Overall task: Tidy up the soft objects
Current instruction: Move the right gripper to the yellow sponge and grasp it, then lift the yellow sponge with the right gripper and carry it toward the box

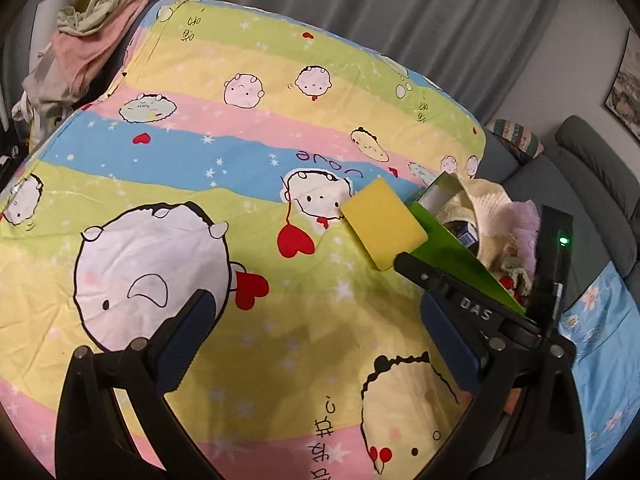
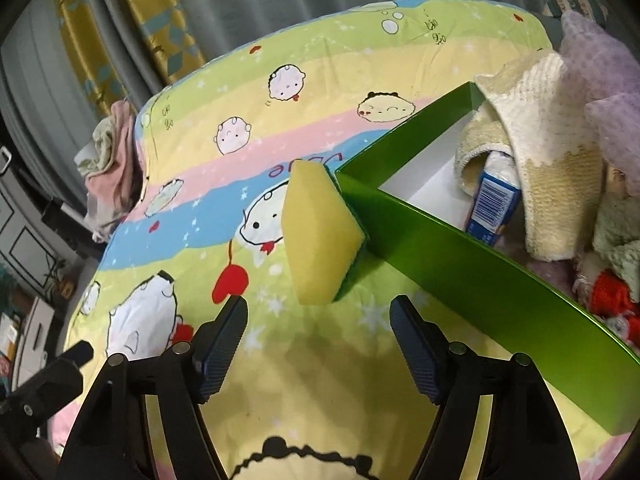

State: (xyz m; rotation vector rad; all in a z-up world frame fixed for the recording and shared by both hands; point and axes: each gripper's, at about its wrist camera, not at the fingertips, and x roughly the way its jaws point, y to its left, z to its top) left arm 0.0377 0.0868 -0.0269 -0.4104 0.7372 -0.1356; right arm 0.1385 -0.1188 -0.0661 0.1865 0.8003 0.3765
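Note:
A yellow sponge [image 2: 318, 236] with a green scrub side leans against the outside corner of a green box [image 2: 448, 248] on the cartoon bedspread [image 2: 248, 128]. My right gripper [image 2: 318, 312] is open, its fingers just short of the sponge's near corner. The box holds a cream knit cloth [image 2: 540, 128], a lilac plush [image 2: 600, 92], a blue packet [image 2: 494, 204] and red yarn pieces [image 2: 608, 296]. In the left wrist view my left gripper [image 1: 316, 312] is open and empty over the bedspread [image 1: 240, 152]; the sponge [image 1: 384, 224] and box [image 1: 460, 252] lie ahead to the right, with the right gripper's body partly covering the box.
A pile of pink and pale green clothes [image 1: 96, 44] sits beyond the bed's far left corner. Grey curtains [image 1: 400, 8] hang behind the bed. A grey sofa [image 1: 580, 184] with a blue floral cloth [image 1: 604, 320] stands to the right.

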